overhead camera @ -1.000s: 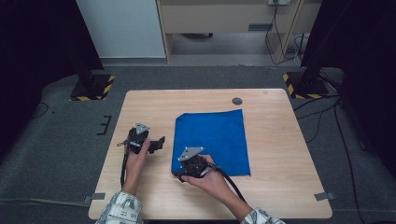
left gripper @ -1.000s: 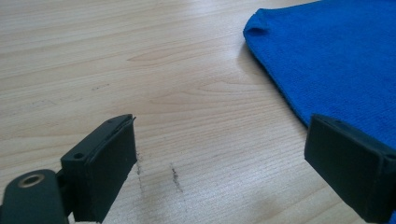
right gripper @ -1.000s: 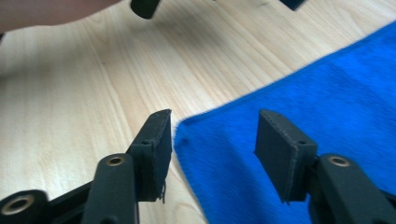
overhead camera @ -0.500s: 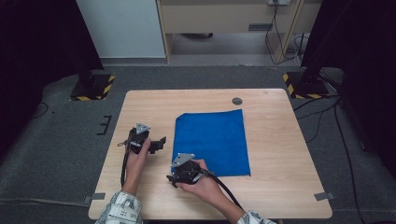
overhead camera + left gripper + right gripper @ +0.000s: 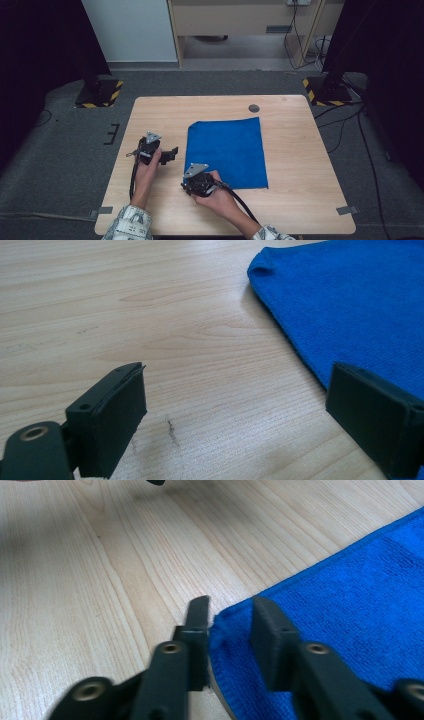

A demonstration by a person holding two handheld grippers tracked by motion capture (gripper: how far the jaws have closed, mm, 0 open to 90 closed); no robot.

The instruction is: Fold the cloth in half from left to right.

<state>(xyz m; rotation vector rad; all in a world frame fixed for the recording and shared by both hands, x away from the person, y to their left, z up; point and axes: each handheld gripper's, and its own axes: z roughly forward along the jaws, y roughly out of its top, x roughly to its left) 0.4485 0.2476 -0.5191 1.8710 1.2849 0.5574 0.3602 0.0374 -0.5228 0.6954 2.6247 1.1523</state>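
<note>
Blue cloth flat on table, center. R gripper at its near-left corner, jaws just closing, corner between them, gap remains, not yet pinched. L gripper wide apart, holding nothing, just left of cloth edge.

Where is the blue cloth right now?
In the high view the blue cloth lies flat in the middle of the wooden table, its near left corner between the right tongs and the left tongs just beside it.
</note>
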